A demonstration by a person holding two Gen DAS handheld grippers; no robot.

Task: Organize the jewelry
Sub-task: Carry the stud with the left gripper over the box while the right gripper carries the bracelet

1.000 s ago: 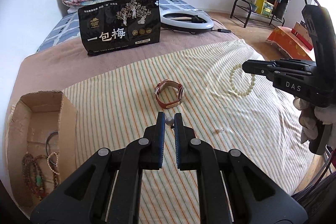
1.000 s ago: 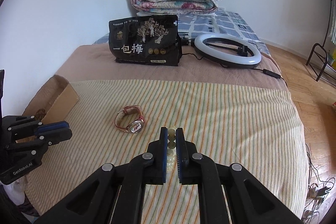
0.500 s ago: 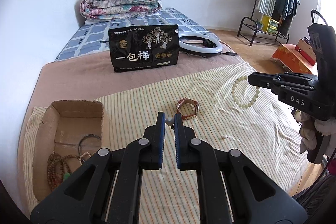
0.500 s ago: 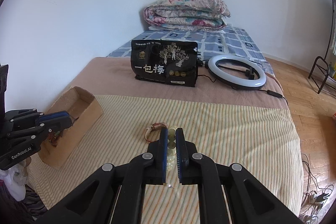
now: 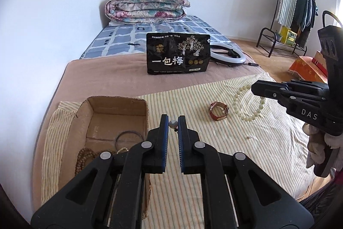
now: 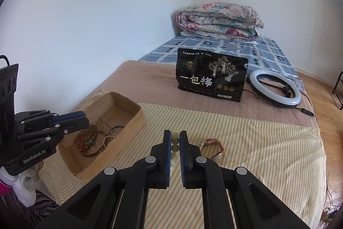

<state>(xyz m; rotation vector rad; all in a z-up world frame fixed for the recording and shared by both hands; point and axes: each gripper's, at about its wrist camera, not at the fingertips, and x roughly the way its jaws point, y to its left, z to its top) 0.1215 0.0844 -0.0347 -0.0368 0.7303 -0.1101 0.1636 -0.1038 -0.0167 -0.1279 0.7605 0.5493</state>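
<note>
**Both grippers loaded, box within reach**

Striped cloth [image 5: 214, 164] covers the near end of the bed, and everything that matters sits on it or hangs over it. At its left edge lies the cardboard box [image 5: 120, 105], open-topped, already holding several dark bead strings [image 6: 90, 142] and a thin bangle [image 5: 128, 138] on its floor. Out on the cloth, well apart from the box, a brown-strapped watch [image 5: 219, 110] rests unattended, and a tiny pale piece [image 5: 249, 137] lies nearer the bed's right edge; I cannot tell what it is.

A pale beaded bracelet [image 5: 248, 103] hangs in a loop from the right gripper [image 6: 175, 142], whose jaws are clamped on a couple of its beads, above the cloth between box and watch. Held in the left gripper [image 5: 172, 123] is a small pearl-like earring [image 5: 172, 123], pinched right at the fingertips; from the right wrist view this gripper sits above the box's near corner.

My reading: the step in hand is carrying, with delivery next. Each gripper needs to be over the box's open interior before the jaws part. The earring is the fussier item; being so small, it should be released low inside the walls so it cannot bounce out. Watch and stray piece remain for later trips.
</note>
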